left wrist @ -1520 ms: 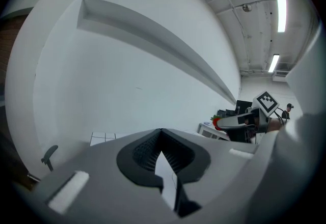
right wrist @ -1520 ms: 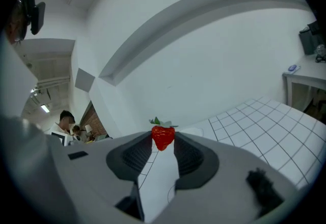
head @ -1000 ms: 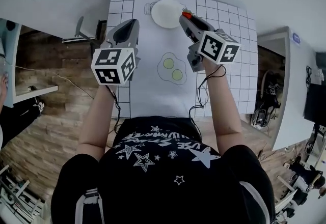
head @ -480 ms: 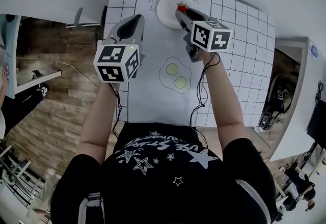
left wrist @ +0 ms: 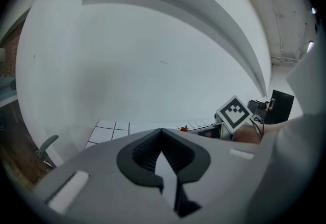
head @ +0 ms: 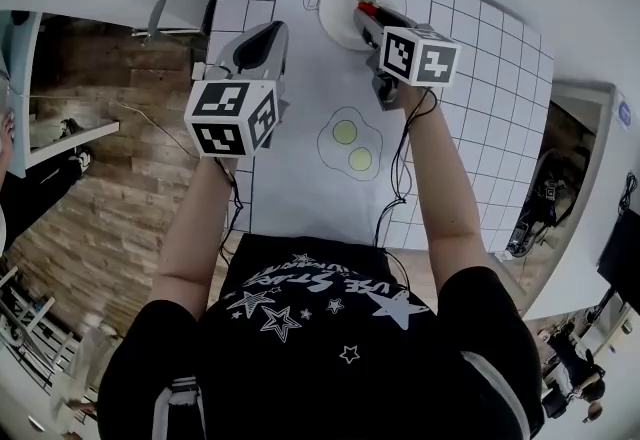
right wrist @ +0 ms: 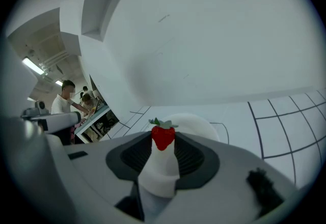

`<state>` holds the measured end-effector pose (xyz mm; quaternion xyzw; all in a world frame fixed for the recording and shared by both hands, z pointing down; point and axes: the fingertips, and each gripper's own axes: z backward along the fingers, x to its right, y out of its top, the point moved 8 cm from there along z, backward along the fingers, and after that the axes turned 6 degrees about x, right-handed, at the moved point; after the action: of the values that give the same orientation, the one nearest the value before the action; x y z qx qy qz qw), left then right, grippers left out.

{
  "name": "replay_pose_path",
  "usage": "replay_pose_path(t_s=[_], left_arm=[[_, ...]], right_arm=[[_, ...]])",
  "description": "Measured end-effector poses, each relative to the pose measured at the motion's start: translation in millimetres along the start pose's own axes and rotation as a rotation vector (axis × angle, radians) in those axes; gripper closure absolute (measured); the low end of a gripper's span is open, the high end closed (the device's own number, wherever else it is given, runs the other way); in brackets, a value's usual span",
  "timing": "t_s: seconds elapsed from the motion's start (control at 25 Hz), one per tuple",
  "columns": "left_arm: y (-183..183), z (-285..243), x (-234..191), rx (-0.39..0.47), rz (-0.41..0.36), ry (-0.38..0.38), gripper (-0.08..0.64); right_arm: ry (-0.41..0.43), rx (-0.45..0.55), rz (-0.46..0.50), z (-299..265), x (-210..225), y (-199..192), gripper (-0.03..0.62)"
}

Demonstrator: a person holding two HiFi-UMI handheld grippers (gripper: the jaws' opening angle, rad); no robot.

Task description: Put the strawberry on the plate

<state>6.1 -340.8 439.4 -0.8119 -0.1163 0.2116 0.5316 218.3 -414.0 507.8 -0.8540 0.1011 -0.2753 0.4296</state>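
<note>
Since a second ago the right gripper (head: 366,16) has brought the strawberry (right wrist: 163,136) in from the plate's (head: 335,0) right rim to above the plate's middle. The strawberry is pinched between this gripper's jaw tips, with its red body held on both sides and its green leaves sticking out past the tips. The white plate lies just ahead of and below those tips. Whether the strawberry touches it cannot be told. The gripper's marker cube (head: 420,56) sits behind the jaws, toward the person. A drawing of fried eggs (head: 352,143) on the checked mat (head: 300,178) lies behind the right gripper. The left gripper (left wrist: 162,132) hangs to the right gripper's left, well apart from it, jaws pressed together with nothing between them. From it, the strawberry shows ahead and to the right.
</note>
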Motion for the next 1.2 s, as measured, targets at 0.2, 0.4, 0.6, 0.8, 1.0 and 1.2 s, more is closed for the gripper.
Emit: replay_pose_path(t_s=[0.2, 0.4, 0.6, 0.8, 1.0, 1.2], left_arm=[[0, 7, -4, 0.003, 0.026, 0.011, 0.551], [3, 14, -4, 0.016, 0.025, -0.002, 0.551], [6, 31, -4, 0.024, 0.024, -0.007, 0.551], [8, 51, -5, 0.039, 0.034, -0.012, 0.551], [6, 79, -2, 0.048, 0.044, -0.025, 0.551], [14, 110, 2, 0.085, 0.001, -0.078, 0.551]], right_arm=[[-0.016, -0.03, 0.003, -2, 0, -1, 0.449], [-0.039, -0.024, -0.013, 1, -1, 2, 0.445], [-0.065, -0.011, -0.02, 15, -9, 2, 0.445], [-0.087, 0.039, -0.037, 38, -18, 11, 0.445], [-0.099, 0.083, -0.074, 67, -37, 14, 0.445], [-0.121, 0.143, -0.074, 99, -63, 20, 0.446]])
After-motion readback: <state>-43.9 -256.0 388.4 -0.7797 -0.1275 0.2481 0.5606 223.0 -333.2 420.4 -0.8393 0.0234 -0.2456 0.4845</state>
